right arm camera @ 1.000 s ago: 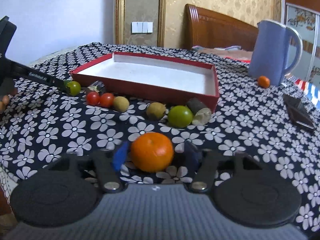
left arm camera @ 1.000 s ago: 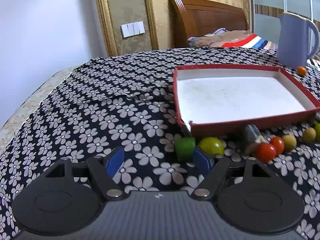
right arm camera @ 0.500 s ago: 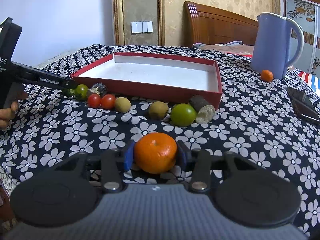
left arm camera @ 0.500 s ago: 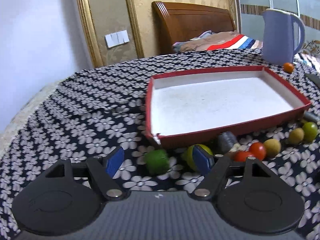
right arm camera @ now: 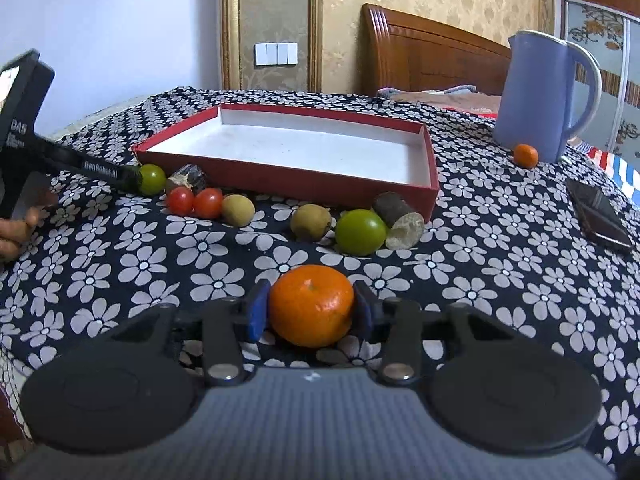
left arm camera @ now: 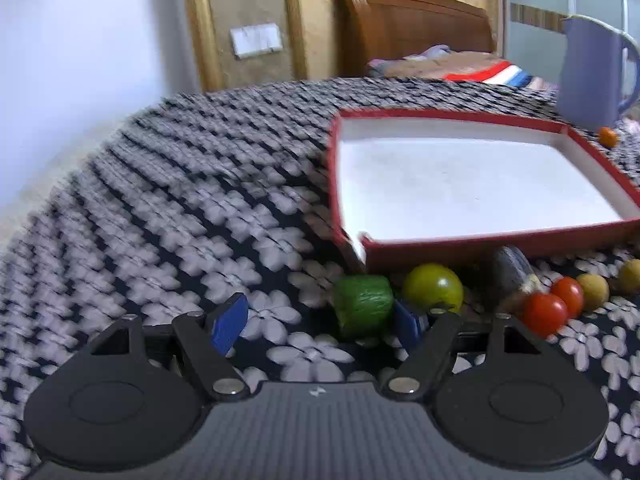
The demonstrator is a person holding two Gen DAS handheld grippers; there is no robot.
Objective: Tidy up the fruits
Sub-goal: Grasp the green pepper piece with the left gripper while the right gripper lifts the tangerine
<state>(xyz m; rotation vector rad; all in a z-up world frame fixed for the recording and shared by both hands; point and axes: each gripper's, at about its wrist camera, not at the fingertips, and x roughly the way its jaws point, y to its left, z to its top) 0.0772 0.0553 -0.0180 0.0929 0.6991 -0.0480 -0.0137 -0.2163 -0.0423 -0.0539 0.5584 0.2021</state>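
A red tray (left arm camera: 500, 240) with a white floor stands on the flowered cloth; it also shows in the right wrist view (right arm camera: 288, 180). My left gripper (left arm camera: 316, 324) is open, with a green cube-shaped fruit (left arm camera: 362, 308) just inside its right finger. A yellow-green round fruit (left arm camera: 434, 288) lies beyond that finger. My right gripper (right arm camera: 310, 310) is shut on an orange (right arm camera: 312, 306). Two red tomatoes (right arm camera: 194, 202), brownish fruits (right arm camera: 238, 210), a green fruit (right arm camera: 360, 232) and dark stubs (right arm camera: 398, 220) line the tray's front.
A blue pitcher (right arm camera: 540, 96) stands at the back right with a small orange (right arm camera: 525, 156) at its foot. A dark phone (right arm camera: 600, 218) lies at the right. The left gripper's arm (right arm camera: 60, 156) reaches in from the left. A bed lies behind the table.
My right gripper has closed on the orange. My left gripper has shifted left, so the green cube now sits against its right finger.
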